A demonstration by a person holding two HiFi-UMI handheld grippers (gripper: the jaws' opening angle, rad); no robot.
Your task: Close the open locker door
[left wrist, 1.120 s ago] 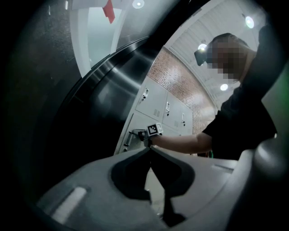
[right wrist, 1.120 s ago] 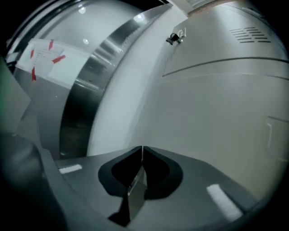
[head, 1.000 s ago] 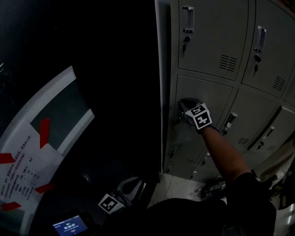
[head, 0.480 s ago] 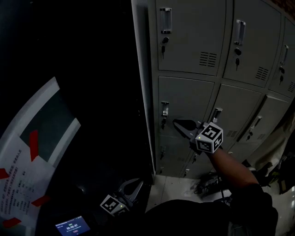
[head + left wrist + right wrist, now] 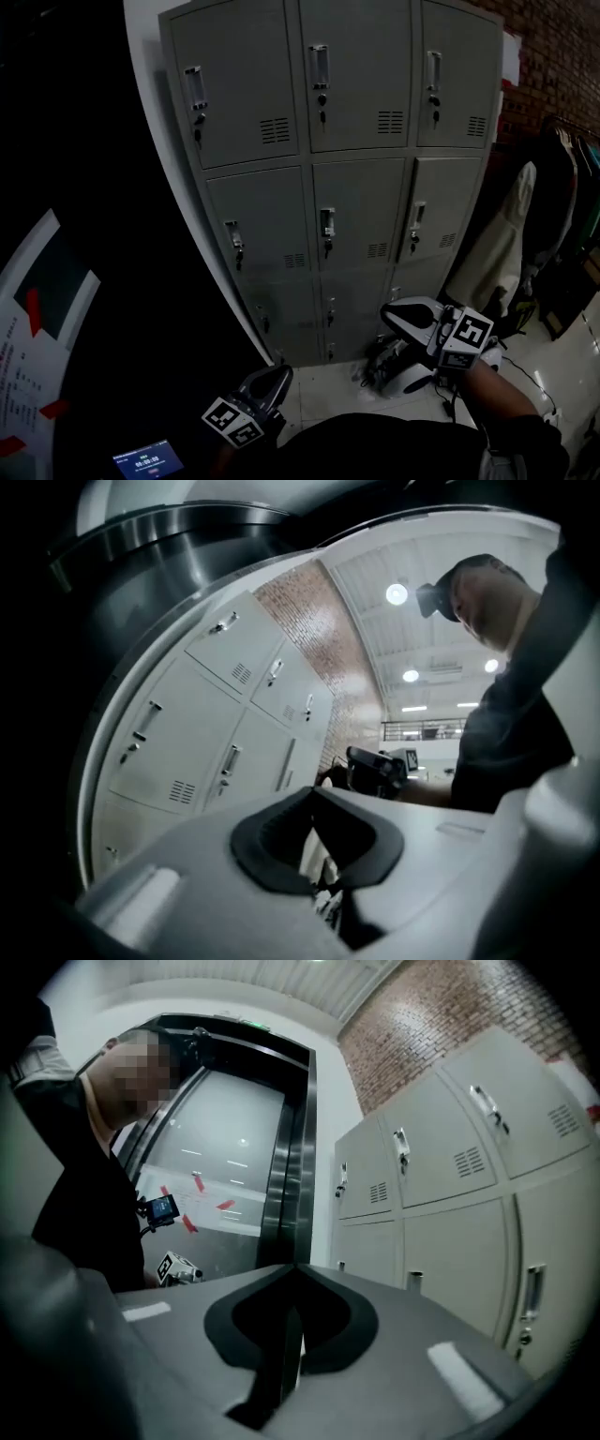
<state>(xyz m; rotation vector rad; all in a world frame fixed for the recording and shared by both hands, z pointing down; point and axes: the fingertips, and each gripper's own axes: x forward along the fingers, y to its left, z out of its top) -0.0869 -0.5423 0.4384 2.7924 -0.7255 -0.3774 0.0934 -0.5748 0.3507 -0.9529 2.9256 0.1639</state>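
Observation:
The grey locker bank stands ahead with every door that shows lying flush, including the middle-row left door with its handle. My right gripper hangs low at the right, well clear of the doors, shut on nothing; in the right gripper view its jaws meet at the tips with the lockers off to the right. My left gripper is held low near my body, also shut and empty; its tips touch, with the lockers beyond.
A dark glass-and-steel door fills the left, with a white sign with red tape on it. A small lit screen is at the bottom left. Coats hang right of the lockers below a brick wall. Shoes lie on the floor.
My right gripper has left the middle-row left door's handle and dropped low to the right. The view has swung right, bringing the whole locker bank in. The left gripper stayed put.

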